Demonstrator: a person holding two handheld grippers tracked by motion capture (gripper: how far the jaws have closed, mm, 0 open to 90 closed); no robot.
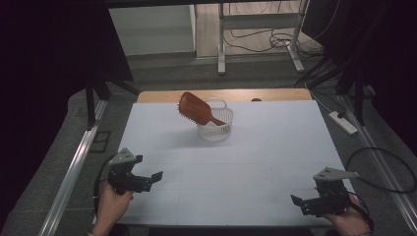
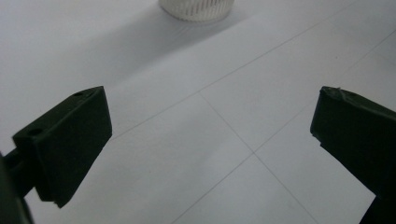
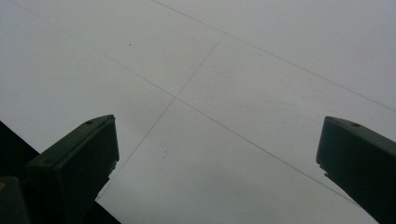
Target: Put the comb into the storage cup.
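A small white basket (image 1: 215, 124) stands on the white table (image 1: 275, 147), towards the far middle. A brown wooden hairbrush (image 1: 194, 109) leans out of it, handle down in the basket and head tilted up to the left. My left gripper (image 1: 147, 180) rests low at the near left, held by a hand, jaws wide apart with nothing between them. In the left gripper view the basket's base (image 2: 198, 9) sits far ahead at the top edge. My right gripper (image 1: 305, 202) hovers at the near right corner, open and empty, over bare table (image 3: 210, 93).
A wooden strip (image 1: 162, 96) runs along the table's far edge. Metal rails (image 1: 74, 167) flank the table on both sides. A power strip (image 1: 344, 123) and cables lie on the floor at the right. Table legs and wires stand behind.
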